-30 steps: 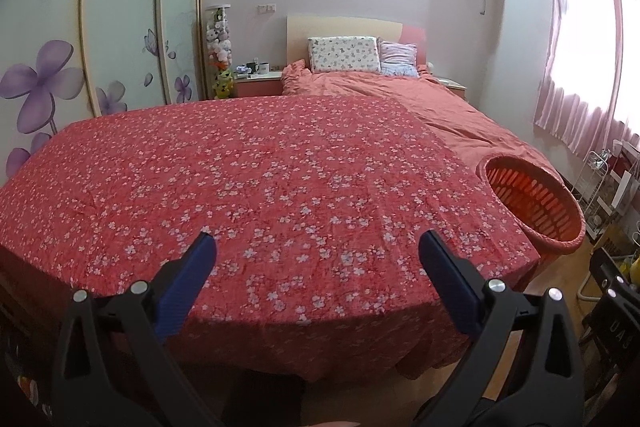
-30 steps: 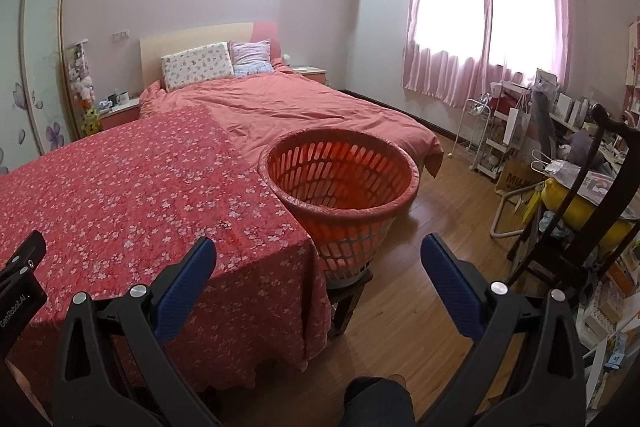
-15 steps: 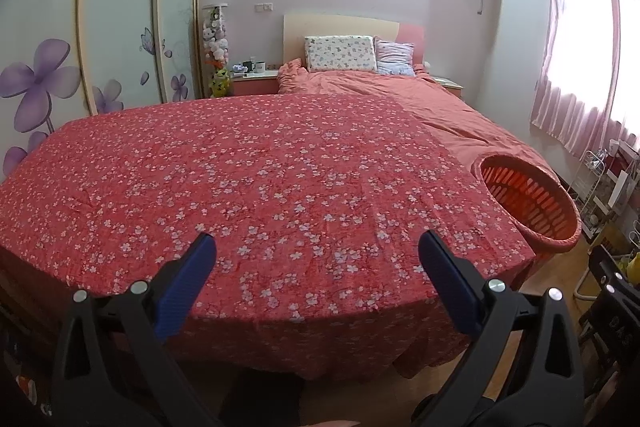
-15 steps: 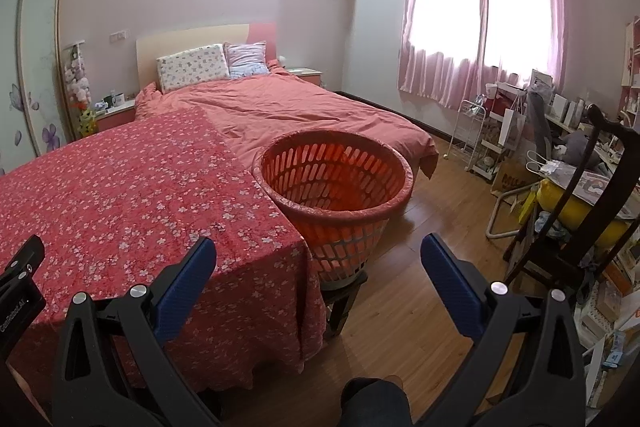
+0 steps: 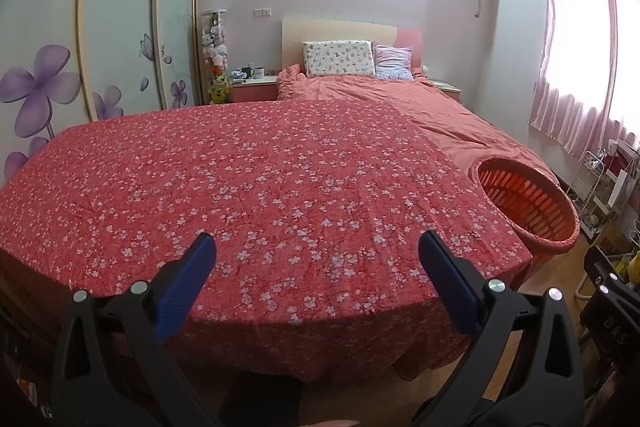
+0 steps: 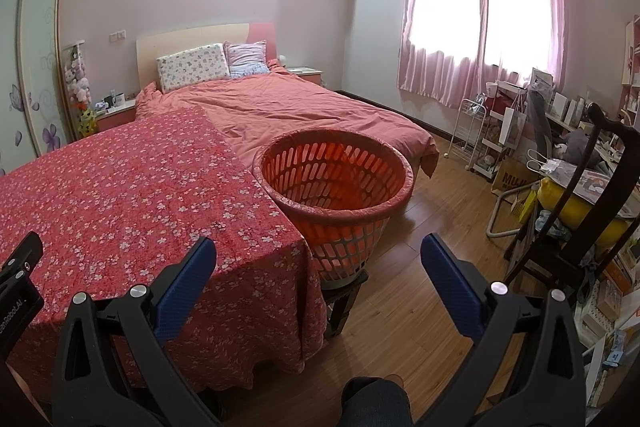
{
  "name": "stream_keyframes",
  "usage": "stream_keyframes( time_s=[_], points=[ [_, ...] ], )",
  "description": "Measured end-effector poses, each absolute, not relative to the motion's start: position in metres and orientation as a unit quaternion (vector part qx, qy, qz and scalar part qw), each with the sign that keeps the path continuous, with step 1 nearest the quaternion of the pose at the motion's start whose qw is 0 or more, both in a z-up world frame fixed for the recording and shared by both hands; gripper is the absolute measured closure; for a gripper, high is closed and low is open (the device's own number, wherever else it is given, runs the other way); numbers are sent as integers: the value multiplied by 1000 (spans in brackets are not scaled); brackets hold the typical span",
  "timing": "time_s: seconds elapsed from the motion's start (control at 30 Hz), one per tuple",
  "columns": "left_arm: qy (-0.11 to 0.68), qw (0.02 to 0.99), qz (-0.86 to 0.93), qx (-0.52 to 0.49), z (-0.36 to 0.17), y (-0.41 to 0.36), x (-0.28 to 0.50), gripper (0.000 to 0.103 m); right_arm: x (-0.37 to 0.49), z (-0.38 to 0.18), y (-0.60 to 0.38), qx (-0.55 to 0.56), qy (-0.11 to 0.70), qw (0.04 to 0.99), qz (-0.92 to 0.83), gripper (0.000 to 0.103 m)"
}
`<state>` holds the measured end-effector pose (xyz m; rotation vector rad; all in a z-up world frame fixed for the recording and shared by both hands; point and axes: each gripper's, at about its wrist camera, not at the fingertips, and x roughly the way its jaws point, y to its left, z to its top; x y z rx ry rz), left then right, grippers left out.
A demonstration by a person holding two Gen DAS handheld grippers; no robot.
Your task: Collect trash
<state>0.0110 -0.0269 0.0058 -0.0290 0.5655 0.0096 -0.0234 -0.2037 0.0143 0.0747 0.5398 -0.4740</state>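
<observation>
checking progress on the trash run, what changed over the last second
Nothing was grasped or released. Both views drifted slightly, so the grippers moved a little: the orange basket sits slightly lower and left in the right wrist view. Left gripper and right gripper stay open and empty; the floral cloth lies unchanged.

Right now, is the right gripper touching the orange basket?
Apart. The right wrist view shows the right gripper open and empty, with bare wood floor between its fingertips and the orange basket.

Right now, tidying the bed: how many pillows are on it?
2, both against the headboard: a flowered pillow toward the wardrobe side, and a striped pillow beside it toward the window. More could be hidden behind them.
</observation>
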Motion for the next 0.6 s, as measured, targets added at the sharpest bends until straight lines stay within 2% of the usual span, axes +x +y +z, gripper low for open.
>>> stream_keyframes(
  time_s=[0.6],
  points=[
    [277, 961, 4, -14, 8, -28, 10, 4, -23, 14, -204, 37, 264, 935, -232, 2]
  ],
)
